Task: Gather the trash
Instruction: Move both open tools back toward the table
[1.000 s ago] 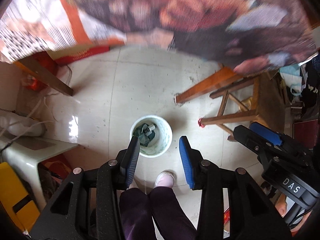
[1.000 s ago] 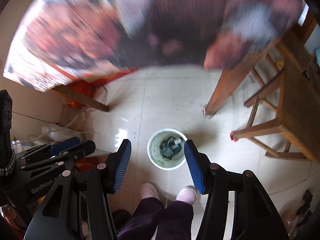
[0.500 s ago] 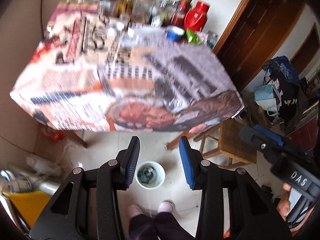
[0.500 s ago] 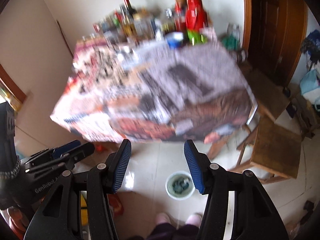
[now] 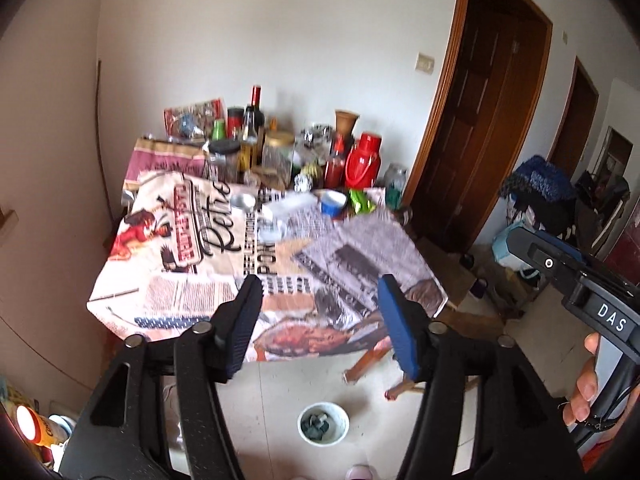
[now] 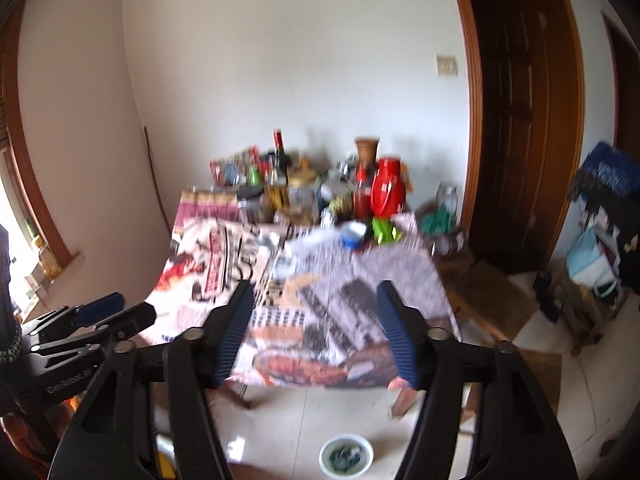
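In the left wrist view, the left gripper [image 5: 318, 320] is held wide apart with nothing between its blue pads. It hangs above the near edge of the tabletop [image 5: 248, 280], covered by a printed cloth. A white bin [image 5: 323, 424] stands on the floor below, with dark trash [image 5: 316, 426] inside.

In the right wrist view, somewhat blurred, the right gripper [image 6: 316, 332] is also spread wide and holds nothing. The bin [image 6: 346, 460] is on the floor, low in the frame, in front of the tabletop [image 6: 320, 280].

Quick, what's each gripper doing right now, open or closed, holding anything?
Left gripper: open, holding nothing.
Right gripper: open, holding nothing.
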